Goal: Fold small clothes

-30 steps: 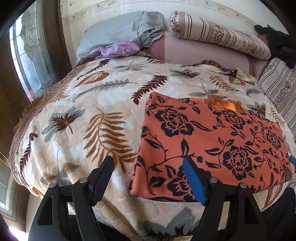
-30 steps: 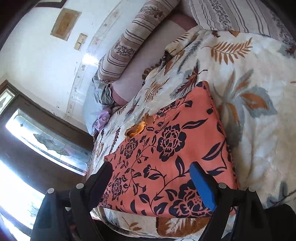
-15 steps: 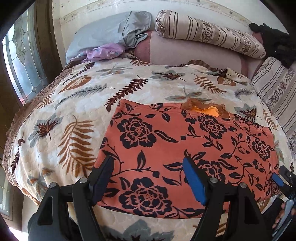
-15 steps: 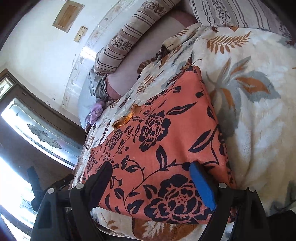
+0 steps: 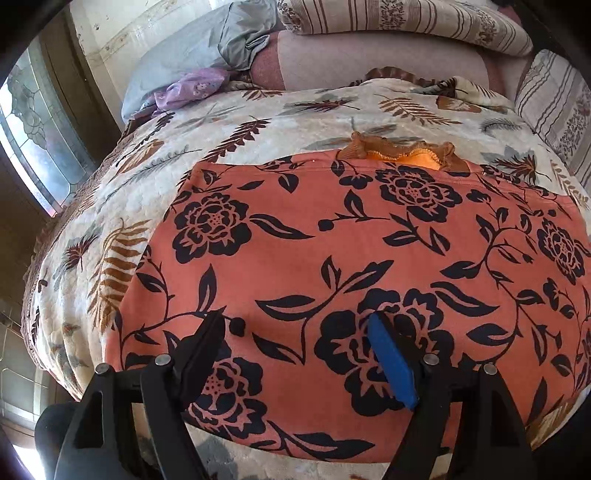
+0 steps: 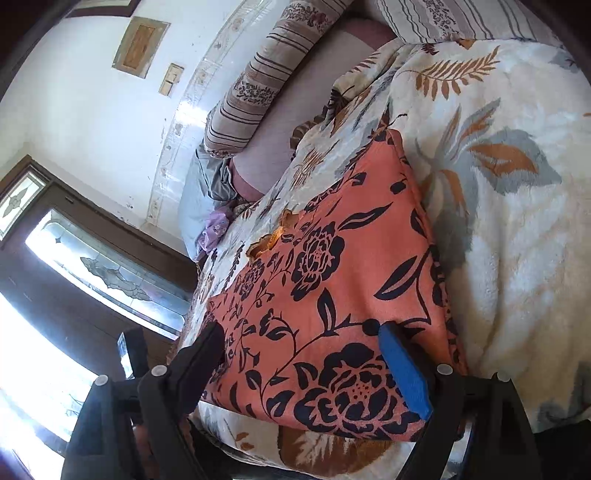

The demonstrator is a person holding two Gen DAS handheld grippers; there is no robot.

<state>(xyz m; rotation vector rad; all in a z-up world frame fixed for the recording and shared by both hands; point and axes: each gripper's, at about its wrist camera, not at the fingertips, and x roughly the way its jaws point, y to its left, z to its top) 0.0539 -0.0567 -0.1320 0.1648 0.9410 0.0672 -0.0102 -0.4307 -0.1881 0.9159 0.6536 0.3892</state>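
Observation:
An orange garment with a black flower print lies flat on the bed, its orange frilled edge at the far side. It also shows in the right wrist view. My left gripper is open and empty just above the garment's near left part. My right gripper is open and empty above the garment's near right corner. The other gripper shows partly at the left of the right wrist view.
The bed carries a cream blanket with leaf print. Striped pillows, a grey pillow and a purple cloth lie at the headboard. A window stands at the left.
Both grippers have moved forward and closer over the garment, the left one shifting to the right onto it. The jaws have stayed open.

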